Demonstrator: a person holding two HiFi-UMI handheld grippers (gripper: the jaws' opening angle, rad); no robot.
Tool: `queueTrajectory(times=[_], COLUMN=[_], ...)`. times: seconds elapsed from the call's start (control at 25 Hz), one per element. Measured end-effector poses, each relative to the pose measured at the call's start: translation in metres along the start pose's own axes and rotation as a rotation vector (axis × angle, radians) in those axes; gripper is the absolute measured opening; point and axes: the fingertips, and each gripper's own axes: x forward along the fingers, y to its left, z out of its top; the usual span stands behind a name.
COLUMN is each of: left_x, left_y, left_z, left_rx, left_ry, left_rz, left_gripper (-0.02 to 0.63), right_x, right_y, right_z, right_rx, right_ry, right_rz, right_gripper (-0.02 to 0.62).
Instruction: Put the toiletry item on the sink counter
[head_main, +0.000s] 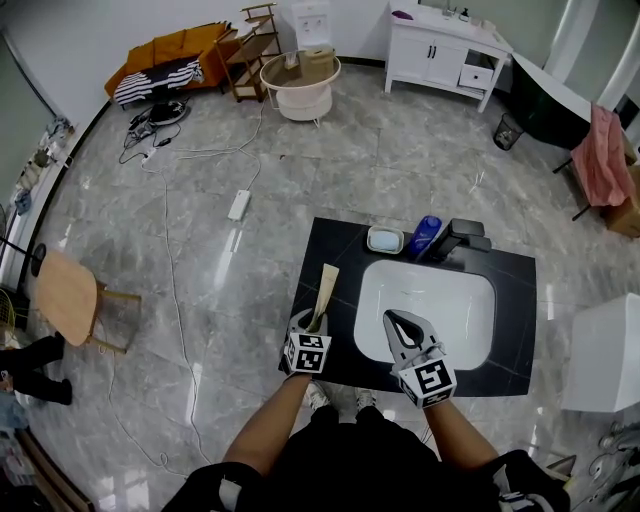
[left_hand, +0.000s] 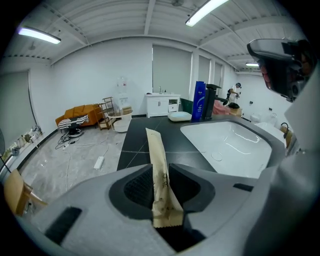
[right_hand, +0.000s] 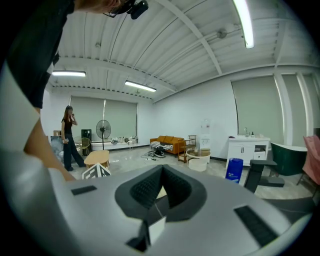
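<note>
Sachet (head_main: 327, 285) base behind left gripper (head_main: 314, 322)

left tool (left_hand: 160, 167): jaws apart, tilted down | right tool (right_hand: 161, 167): jaws together, near level

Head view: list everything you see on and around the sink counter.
counter: one, black, before the person
basin: one, white, sunk in the counter
packet: one, beige, at the counter's left part
soap dish: one, pale, behind the basin
bottle: one, blue, right of the soap dish
tap: one, black, right of the bottle
chair: one, wooden, floor at left
left gripper: one, grey, jaws apart, packet's near end between them
right gripper: one, grey, above the basin, jaws together, empty
</note>
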Motion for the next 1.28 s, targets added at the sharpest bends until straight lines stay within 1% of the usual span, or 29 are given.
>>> queueTrajectory(times=[0.2,0.4,0.52,0.6,0.72,0.8,0.96,1.16,1.28], left_x=[-0.02,-0.065,-0.096,-0.114,-0.137,-0.15,-0.166,-0.175,-0.176], left_y=[0.0,-0.007,-0.014,-0.02,-0.027,-0.029,-0.031,-0.028,-0.03], left_z=[0.023,0.067,0.101,0.119,0.141,0.152,0.16,0.16,0.158], left_rx=[0.004,0.039,0.066,0.093,0.112,0.111,0.095,0.056,0.051], left_ry=[-0.079,-0.21,-0.306,-0.364,-0.434,-0.469,-0.503,-0.502,-0.505], left_rz=[0.01,0.014,0.019,0.018,0.017,0.022,0.025,0.031,0.033], left_gripper=[0.141,0.133,0.112,0.073,0.021,0.012,0.012,0.012,0.012], right_x=[-0.001,-0.001,-0.001,-0.002,-0.005,-0.008,-0.014,-0.019,-0.023], right_y=[0.001,0.002,0.001,0.002,0.004,0.004,0.0,-0.006,-0.006], right_z=[0.004,0.013,0.017,0.022,0.036,0.046,0.061,0.065,0.066], right_rx=[-0.006,-0.012,-0.014,-0.018,-0.033,-0.043,-0.06,-0.083,-0.078], right_ry=[-0.014,-0.035,-0.047,-0.057,-0.09,-0.117,-0.157,-0.163,-0.164], right_rz=[0.0,0.001,0.001,0.002,0.006,0.004,-0.019,-0.064,-0.074], right_gripper=[0.006,0.006,0.006,0.006,0.006,0.006,0.006,0.005,0.005])
